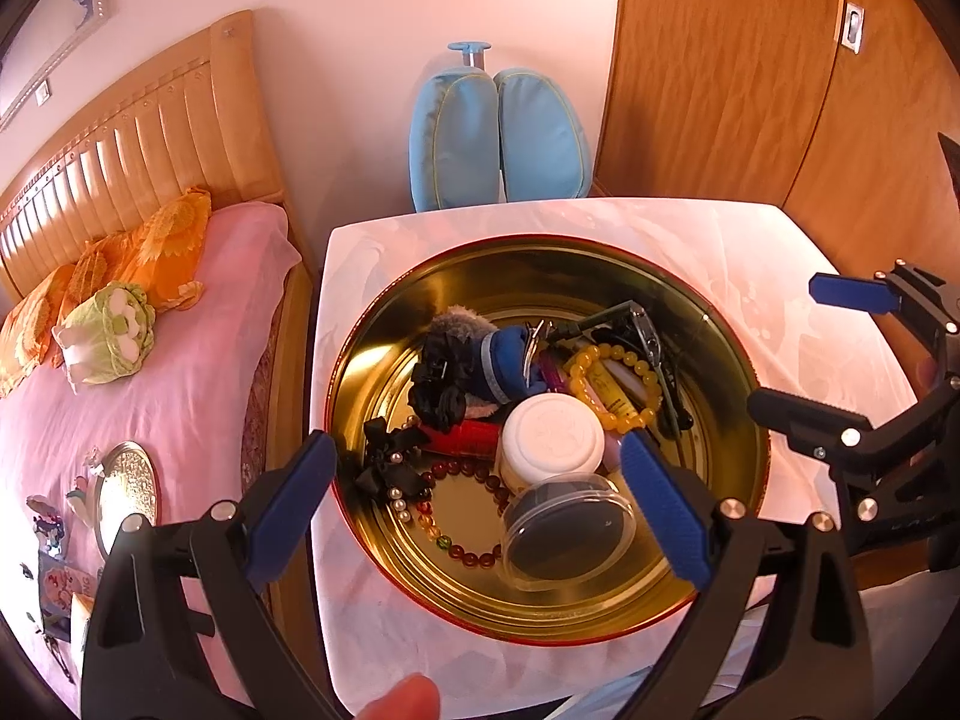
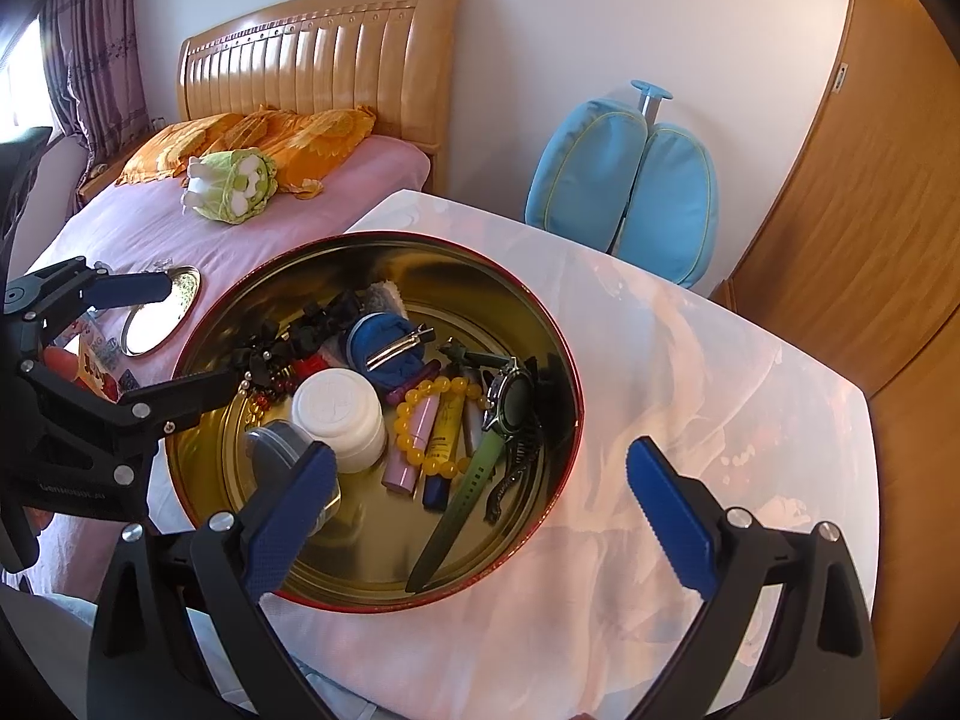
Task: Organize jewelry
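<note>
Both claws hung spread over the round gold tin (image 1: 744, 396), nothing yet gripped

The left gripper (image 1: 480, 510) stood released, straddling the tin's near side, with the dark red bead bracelet (image 1: 474, 516) lying flat almost straight ahead between its jaws; the right gripper (image 2: 480, 516), also released and empty, sat off the tin's right edge, the green-strapped watch (image 2: 504, 414) just to its left, its strap running roughly toward the claw; the left hand looked nearer the jewelry, though fisheye bend made that uncertain

black-framed left gripper (image 1: 480, 504), blue ribbed pads (image 1: 663, 513), silver screws.
</note>
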`<state>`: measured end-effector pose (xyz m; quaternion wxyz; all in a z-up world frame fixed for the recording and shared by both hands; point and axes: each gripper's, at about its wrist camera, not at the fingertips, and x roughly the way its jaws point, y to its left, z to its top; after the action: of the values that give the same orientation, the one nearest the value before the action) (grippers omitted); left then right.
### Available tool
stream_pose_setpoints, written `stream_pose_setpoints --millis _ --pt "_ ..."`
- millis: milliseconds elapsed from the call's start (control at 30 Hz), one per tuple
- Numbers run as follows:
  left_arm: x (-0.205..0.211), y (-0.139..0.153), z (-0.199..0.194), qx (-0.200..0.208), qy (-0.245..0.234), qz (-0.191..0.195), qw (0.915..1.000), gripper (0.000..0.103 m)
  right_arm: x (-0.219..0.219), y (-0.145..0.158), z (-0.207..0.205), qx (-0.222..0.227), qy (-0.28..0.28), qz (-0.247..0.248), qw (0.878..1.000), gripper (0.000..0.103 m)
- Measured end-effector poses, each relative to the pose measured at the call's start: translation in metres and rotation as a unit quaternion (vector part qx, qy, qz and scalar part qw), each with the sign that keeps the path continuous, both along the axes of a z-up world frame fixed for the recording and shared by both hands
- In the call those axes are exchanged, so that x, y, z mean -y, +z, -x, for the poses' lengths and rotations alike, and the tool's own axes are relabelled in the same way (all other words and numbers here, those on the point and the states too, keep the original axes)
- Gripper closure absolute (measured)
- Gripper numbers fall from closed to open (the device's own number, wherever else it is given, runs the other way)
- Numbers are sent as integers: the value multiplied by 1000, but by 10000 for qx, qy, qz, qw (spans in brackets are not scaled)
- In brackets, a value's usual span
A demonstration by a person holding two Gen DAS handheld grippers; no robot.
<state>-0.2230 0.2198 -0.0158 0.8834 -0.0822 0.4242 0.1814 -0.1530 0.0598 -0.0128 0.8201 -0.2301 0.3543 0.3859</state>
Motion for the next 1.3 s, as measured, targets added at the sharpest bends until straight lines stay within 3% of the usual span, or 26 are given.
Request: stream_pose_setpoints --millis 1133,1300 --pt "11 -7 -10 -180 -187 59 9996 10 8 -5 -3 -31 -91 36 9999 5" --pt "12 -6 -4 -30 -266 84 9996 10 8 -5 -2 -18 -82 44 10000 5"
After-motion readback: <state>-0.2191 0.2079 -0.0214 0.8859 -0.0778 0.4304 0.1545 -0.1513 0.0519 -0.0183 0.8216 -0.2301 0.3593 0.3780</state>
